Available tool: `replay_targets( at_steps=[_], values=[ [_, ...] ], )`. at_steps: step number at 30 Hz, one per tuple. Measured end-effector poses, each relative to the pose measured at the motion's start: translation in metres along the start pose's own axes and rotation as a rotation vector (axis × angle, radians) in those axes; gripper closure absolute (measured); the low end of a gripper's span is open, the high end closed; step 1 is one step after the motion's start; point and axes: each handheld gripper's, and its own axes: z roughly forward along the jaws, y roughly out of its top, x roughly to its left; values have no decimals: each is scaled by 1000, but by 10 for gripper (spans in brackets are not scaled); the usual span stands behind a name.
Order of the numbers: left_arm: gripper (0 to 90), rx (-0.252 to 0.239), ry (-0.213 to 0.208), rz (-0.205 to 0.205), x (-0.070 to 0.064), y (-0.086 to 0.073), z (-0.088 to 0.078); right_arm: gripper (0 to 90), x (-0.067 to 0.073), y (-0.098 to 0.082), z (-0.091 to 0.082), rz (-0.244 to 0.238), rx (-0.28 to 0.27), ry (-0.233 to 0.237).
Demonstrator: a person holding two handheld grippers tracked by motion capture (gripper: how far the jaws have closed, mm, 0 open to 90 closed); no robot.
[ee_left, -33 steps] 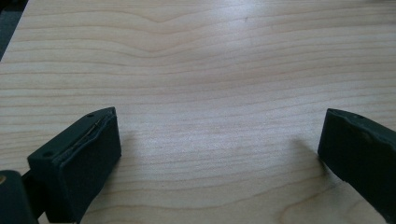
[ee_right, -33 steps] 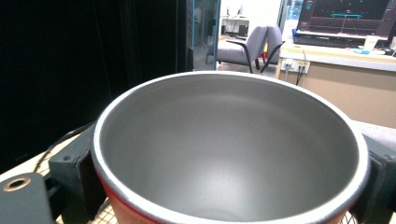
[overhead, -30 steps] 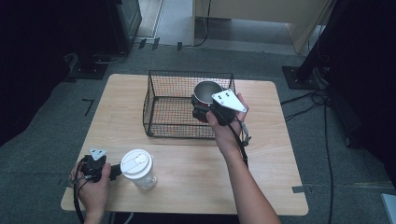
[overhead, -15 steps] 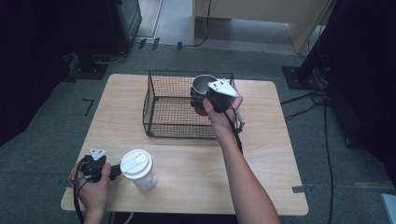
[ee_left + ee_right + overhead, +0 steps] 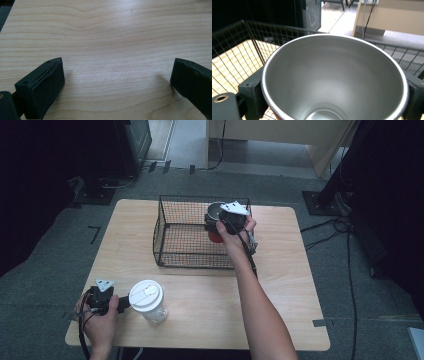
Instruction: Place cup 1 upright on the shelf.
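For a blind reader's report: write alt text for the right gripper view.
A metal cup, seen from above into its empty silver inside, sits clamped between the right gripper's two black jaws. Behind it rise the walls of a black wire basket on a wooden table.

I'm seeing my right gripper moving away from me over the last second, going from the basket's right side toward its far right corner. The cup is travelling with it, jaws clamped on either side of the wall, steel rim up close in the right gripper view. The grey plate is tilting flatter than a second ago, and my forearm is stretching further out across the table. The cup's red base is now sitting inside the wire walls, height off the basket floor unclear.
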Motion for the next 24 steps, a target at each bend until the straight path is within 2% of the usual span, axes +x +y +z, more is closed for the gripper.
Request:
replay_targets(
  at_steps=[4,8,11,24],
  values=[
    [1,0,-1,-1,0,0,0,72,0,-4,9,-13,38,-3],
    [1,1,1,1,0,0,0,72,0,-7,16,-30,75,22],
    [1,0,1,1,0,0,0,72,0,-10,21,-42,104,22],
    [1,2,2,2,0,0,0,70,-9,-13,36,-28,239,14]
  ],
)
